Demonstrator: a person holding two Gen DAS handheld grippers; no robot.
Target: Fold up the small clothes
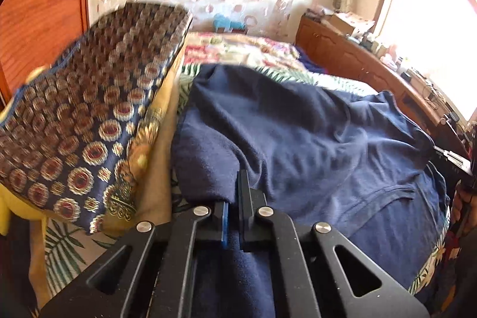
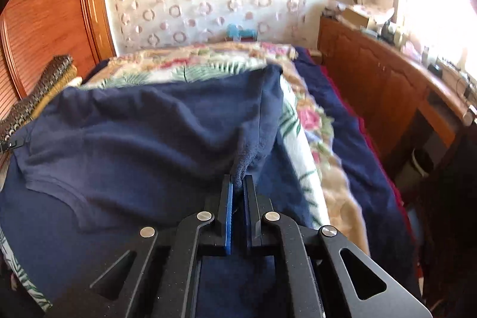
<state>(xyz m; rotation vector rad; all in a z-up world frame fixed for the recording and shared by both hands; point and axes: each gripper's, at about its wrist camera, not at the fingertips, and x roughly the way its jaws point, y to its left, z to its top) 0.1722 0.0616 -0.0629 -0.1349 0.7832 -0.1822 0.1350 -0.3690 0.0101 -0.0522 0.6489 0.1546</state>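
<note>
A navy blue T-shirt [image 1: 313, 133] lies spread and rumpled on the bed; it also shows in the right wrist view [image 2: 143, 133]. My left gripper [image 1: 234, 189] is shut on the shirt's left edge, with a fold of cloth pinched between its fingers. My right gripper [image 2: 238, 184] is shut on the shirt's right edge, with cloth bunched up between the blue pads [image 2: 229, 207]. Both held edges are lifted a little above the bed. The other gripper's tip shows at the far right of the left view [image 1: 453, 160].
A floral bedspread [image 2: 301, 115] covers the bed. A patterned cushion stack [image 1: 89, 109] stands at the left. A wooden cabinet [image 2: 381, 85] with clutter runs along the right under a bright window. A wooden wardrobe [image 2: 44, 20] stands at the left.
</note>
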